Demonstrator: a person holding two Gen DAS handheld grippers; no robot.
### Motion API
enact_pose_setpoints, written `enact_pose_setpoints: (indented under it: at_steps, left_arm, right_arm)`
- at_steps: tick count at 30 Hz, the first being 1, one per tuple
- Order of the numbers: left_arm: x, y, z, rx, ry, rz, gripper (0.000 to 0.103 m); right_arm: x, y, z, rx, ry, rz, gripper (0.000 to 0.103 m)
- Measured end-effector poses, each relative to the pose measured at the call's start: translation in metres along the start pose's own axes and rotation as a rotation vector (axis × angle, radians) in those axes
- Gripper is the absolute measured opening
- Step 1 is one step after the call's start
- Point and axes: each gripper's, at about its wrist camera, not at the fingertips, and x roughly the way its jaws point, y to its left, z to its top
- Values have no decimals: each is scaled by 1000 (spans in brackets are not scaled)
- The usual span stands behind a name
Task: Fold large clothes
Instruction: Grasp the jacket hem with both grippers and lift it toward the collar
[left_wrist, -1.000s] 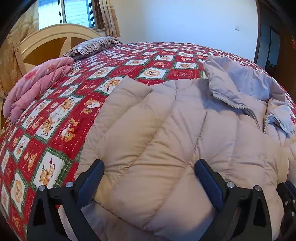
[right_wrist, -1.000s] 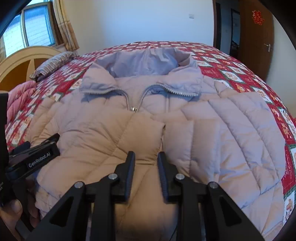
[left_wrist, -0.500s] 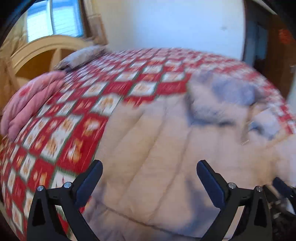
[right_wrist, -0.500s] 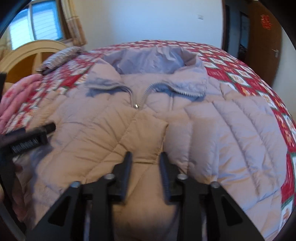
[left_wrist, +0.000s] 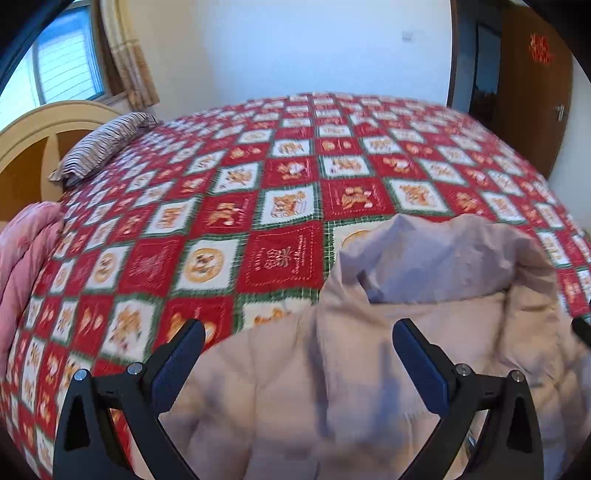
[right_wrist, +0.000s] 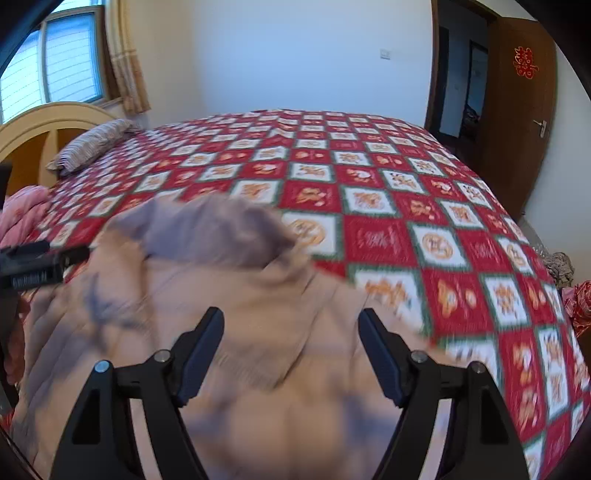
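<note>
The puffy beige quilted down jacket (right_wrist: 258, 332) lies bunched on the red patchwork bed (right_wrist: 406, 229) at lower centre, directly below both grippers, left gripper (left_wrist: 299, 354) wide and empty, right gripper (right_wrist: 291, 347) opening, gripping nothing

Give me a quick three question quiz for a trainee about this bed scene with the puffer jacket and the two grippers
1. True or false: the beige puffer jacket lies on a red checked bedspread.
2. Multiple choice: what lies by the headboard? A) a striped pillow B) a laptop C) a shoe
3. Fill in: the left gripper has its jaws ____.

Key
1. True.
2. A, the striped pillow.
3. Open: they stand wide apart above the jacket, gripping nothing. The right gripper is opening too, with no fabric pinched.
</note>
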Motion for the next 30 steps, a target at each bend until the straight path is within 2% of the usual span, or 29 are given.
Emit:
enact_pose_setpoints:
  at_steps: [4, 7, 8, 9, 10, 11, 12, 14, 17, 22, 26, 30]
  left_arm:
    - [36, -4, 15, 7, 22, 12, 102]
    - [49, -7, 16, 24, 19, 2, 100]
    - [53, -9, 16, 34, 12, -4, 88]
    - [56, -11, 16, 41, 18, -19, 66]
    - [59, -12, 16, 43, 32, -39, 53]
    - [62, -12, 16, 41, 58, -84, 27]
    - [63, -12, 16, 35, 67, -114, 13]
    - [51, -12, 15, 45, 26, -106, 12]
    - [30, -4, 12, 31, -15, -133, 8]
    - [7, 7, -4, 20, -61, -149, 6]
    - [2, 13, -27, 23, -58, -150, 5]
    - [18, 11, -48, 37, -3, -135, 5]
  right_arm:
    - [36, -10, 27, -16, 30, -12, 78]
    - [56, -7, 35, -50, 46, 10, 78]
    - [62, -5, 36, -71, 49, 15, 78]
    - [69, 0, 36, -104, 55, 18, 75]
    - [76, 3, 35, -131, 64, 21, 61]
    - [81, 4, 34, -151, 81, 22, 36]
    - [86, 6, 32, -165, 102, 23, 23]
    - [82, 5, 29, -163, 90, 20, 11]
    - [58, 2, 25, -167, 34, 29, 8]
    - [29, 4, 11, -227, -10, 15, 5]
    - [27, 5, -3, -260, 6, 6, 4]
    - [40, 5, -17, -283, 60, -34, 4]
